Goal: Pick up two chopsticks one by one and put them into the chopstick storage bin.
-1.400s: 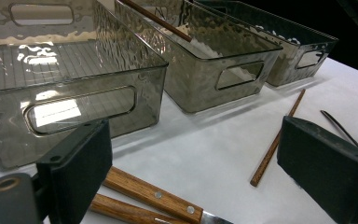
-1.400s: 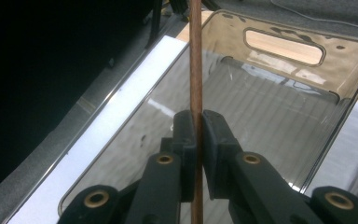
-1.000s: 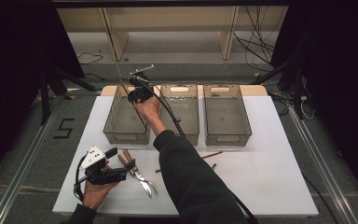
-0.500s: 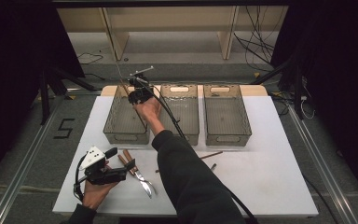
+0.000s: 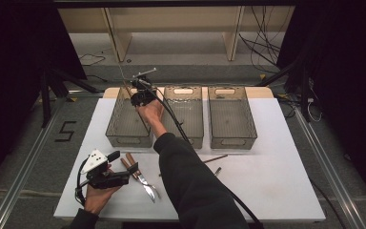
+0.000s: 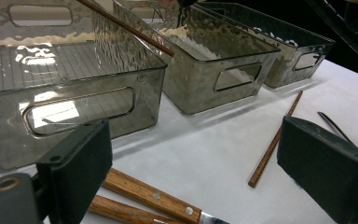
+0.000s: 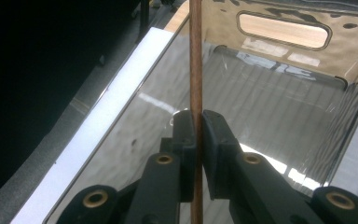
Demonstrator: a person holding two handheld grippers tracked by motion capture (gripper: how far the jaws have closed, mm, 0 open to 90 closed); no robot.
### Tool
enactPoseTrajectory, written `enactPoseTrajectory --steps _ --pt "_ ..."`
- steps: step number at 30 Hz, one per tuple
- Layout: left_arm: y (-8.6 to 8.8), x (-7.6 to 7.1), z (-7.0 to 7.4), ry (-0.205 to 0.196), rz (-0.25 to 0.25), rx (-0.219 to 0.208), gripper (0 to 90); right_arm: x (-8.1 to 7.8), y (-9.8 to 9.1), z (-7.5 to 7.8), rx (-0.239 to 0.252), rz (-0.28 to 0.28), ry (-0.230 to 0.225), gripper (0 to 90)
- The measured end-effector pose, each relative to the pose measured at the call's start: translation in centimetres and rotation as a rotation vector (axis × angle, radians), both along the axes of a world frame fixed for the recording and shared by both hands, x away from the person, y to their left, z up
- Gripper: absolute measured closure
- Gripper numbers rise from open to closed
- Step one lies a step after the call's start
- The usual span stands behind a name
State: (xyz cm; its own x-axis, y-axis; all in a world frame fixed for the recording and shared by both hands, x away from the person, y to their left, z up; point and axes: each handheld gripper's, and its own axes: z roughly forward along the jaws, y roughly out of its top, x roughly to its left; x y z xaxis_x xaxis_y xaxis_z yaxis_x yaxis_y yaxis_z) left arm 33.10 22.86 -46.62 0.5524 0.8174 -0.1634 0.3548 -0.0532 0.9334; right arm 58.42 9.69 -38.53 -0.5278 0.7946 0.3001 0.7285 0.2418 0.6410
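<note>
My right gripper [image 5: 136, 90] hangs over the left clear bin [image 5: 128, 140], reached across from the right. Its jaws are shut on a thin brown chopstick [image 7: 196, 70], pinched at mid-length [image 7: 198, 128] and standing up along the jaws above the bin's floor [image 7: 270, 98]. The stick's end [image 6: 126, 25] shows slanting over that bin [image 6: 74, 70]. My left gripper [image 5: 120, 167] rests low at the table's front left, open, with nothing between its pads [image 6: 79, 163]. Just ahead of it lie wood-handled shears [image 5: 138, 171] [image 6: 144, 196].
Two more clear bins, middle [image 5: 183, 140] and right [image 5: 232, 142], stand in a row at the back of the white table [image 5: 267, 181]. A second chopstick [image 5: 217, 158] [image 6: 275, 140] and a small dark utensil [image 6: 333, 125] lie in front of them.
</note>
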Motion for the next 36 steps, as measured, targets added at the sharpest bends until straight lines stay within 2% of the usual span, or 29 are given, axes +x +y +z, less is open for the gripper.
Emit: enactPoseTrajectory --steps 4,5,6,7,10,14,20,30,34,36 --pt "0.0 0.0 0.0 0.0 0.0 0.002 9.8 0.0 0.2 0.0 0.006 -0.005 -0.008 82.6" --pt "0.0 0.0 0.0 0.001 0.0 0.001 9.8 0.0 0.3 0.0 0.012 -0.002 -0.009 74.7" --pt "0.0 0.0 0.0 0.0 0.0 0.001 9.8 0.2 0.3 -0.1 0.029 0.005 0.01 58.9" --pt "0.0 0.0 0.0 -0.001 0.001 0.001 9.8 0.2 0.3 -0.1 0.029 0.005 0.01 58.9" --pt "0.0 0.0 0.0 0.0 0.001 0.0 9.8 0.1 0.2 0.4 0.04 0.004 0.002 49.0" --pt "0.0 0.0 0.0 0.0 -0.003 0.007 9.8 -0.1 -0.3 1.3 0.067 0.025 0.001 45.0" --pt "0.0 0.0 0.0 0.001 -0.003 0.009 9.8 -0.6 -1.0 2.1 0.071 0.075 -0.013 42.8" --pt "0.1 0.0 0.0 0.001 0.008 0.004 9.8 -1.4 -3.1 2.8 0.079 0.125 -0.039 39.0" --pt "0.1 0.0 0.0 -0.001 0.016 0.009 9.8 -2.3 -3.3 2.9 0.065 0.171 -0.05 37.3" --pt "0.2 0.0 0.0 -0.002 0.024 0.008 9.8 -2.9 -3.4 3.0 0.078 0.192 -0.056 35.9"
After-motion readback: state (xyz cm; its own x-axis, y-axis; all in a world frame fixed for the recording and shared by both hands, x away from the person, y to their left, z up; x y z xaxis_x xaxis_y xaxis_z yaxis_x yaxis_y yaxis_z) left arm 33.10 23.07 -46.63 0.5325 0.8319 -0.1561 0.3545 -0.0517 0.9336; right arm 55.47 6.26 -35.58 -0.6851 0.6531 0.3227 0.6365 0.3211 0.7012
